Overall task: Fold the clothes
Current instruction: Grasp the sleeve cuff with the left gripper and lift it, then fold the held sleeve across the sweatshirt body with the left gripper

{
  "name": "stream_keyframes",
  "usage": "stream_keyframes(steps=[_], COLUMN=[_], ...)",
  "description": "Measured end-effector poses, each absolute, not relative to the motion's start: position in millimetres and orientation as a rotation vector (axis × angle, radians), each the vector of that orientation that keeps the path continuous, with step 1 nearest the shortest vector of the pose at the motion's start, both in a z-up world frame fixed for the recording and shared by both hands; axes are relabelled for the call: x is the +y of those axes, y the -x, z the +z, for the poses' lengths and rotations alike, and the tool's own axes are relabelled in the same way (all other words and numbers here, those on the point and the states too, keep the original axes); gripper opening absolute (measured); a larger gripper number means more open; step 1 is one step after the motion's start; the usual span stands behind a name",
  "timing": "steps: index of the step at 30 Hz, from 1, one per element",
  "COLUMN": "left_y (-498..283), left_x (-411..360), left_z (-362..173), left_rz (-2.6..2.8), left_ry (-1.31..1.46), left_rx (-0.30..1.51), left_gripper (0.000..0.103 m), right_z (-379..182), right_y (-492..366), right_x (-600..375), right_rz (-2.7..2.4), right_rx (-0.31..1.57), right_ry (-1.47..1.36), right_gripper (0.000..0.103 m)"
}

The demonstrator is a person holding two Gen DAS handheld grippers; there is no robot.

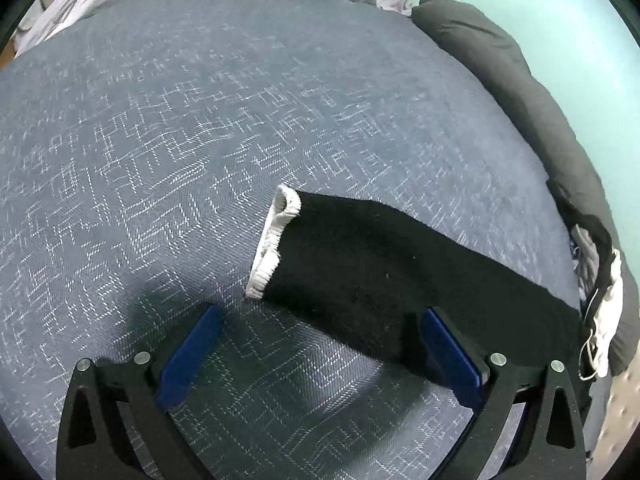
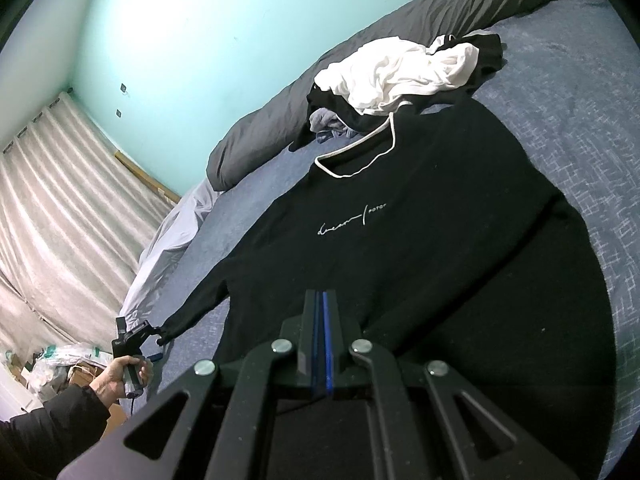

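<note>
A black sweater (image 2: pixel 420 240) with a white neck trim and small white lettering lies spread face up on the blue bedspread (image 2: pixel 592 92). My right gripper (image 2: pixel 322 300) is shut at its near hem, with black cloth gathered up to the pads. In the left wrist view, one black sleeve (image 1: pixel 360 264) with a white ribbed cuff (image 1: pixel 272 240) lies flat. My left gripper (image 1: pixel 322 314) hangs open just above it, and its right finger (image 1: pixel 448 344) overlaps the sleeve's near edge. The left gripper (image 2: pixel 136 332) also shows in the right wrist view, held by a hand (image 2: pixel 116 376) beside the sleeve end.
A heap of white and black clothes (image 2: pixel 400 72) lies just beyond the sweater's collar. A grey duvet roll (image 2: pixel 360 80) runs along the teal wall (image 2: pixel 192 40). A pale sheet (image 2: pixel 168 248) is bunched at the bed's edge, with curtains (image 2: pixel 60 200) and floor clutter (image 2: pixel 60 364) beyond.
</note>
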State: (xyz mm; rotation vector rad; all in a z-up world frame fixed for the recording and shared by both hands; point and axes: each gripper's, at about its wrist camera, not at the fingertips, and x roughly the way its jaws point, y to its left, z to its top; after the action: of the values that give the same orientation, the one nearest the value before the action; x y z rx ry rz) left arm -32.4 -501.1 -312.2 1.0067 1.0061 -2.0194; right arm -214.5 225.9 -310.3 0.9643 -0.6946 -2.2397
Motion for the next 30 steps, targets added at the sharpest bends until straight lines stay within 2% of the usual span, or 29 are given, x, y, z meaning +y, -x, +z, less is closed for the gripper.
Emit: stream_keyframes(steps=[3,5,6,7,9,11,13,14,16,19,30], left_y=[37.2,39.8,40.7,41.8,44.4,45.2,49.0,51.7,54.1,57.0,99.0], left_x=[-501.1,-499.2,-498.1,-497.4,-496.6,-495.1,-493.5,-492.5,-489.5,-484.7,-427.9], left_z=[-310.6,-308.4,-307.3,-307.0,-307.4,-306.1,-305.5,-304.6,-299.1,-285.1,-186.5], left_rz=[-2.02,-2.03,-2.04,-2.048,-2.065,-2.083,-2.109,-2.118,-2.135,-2.168,-2.391], left_ry=[-0.998,-0.99,-0.984,-0.982,-0.985,-0.972,-0.969,-0.975,-0.973,-0.954,-0.905], left_rx=[0.994,0.982,0.98,0.982,0.99,0.996,0.993,0.98,0.953,0.91,0.786], left_gripper=[0.1,0.085,0.073,0.068,0.064,0.051,0.029,0.027,0.013,0.007,0.006], right_z=[-310.1,-309.9,-309.8,-310.0,-310.6,-310.5,-310.1,-310.2,-311.1,-312.5,-317.3], right_y=[214.3,214.1,214.0,213.9,213.6,213.7,213.8,213.9,214.1,214.5,214.8], right_x=[226.0,226.6,226.9,227.1,227.4,227.3,227.0,227.2,228.1,229.5,241.9], right_rz=[-2.239,-2.242,-2.243,-2.243,-2.243,-2.243,-2.244,-2.244,-2.244,-2.245,-2.25], right_rx=[-0.695,-0.695,-0.695,-0.696,-0.698,-0.698,-0.697,-0.697,-0.703,-0.712,-0.757], right_ry=[-0.963,-0.961,-0.959,-0.96,-0.962,-0.962,-0.96,-0.96,-0.962,-0.964,-0.971], right_gripper=[0.002,0.002,0.002,0.002,0.002,0.002,0.002,0.002,0.002,0.002,0.002])
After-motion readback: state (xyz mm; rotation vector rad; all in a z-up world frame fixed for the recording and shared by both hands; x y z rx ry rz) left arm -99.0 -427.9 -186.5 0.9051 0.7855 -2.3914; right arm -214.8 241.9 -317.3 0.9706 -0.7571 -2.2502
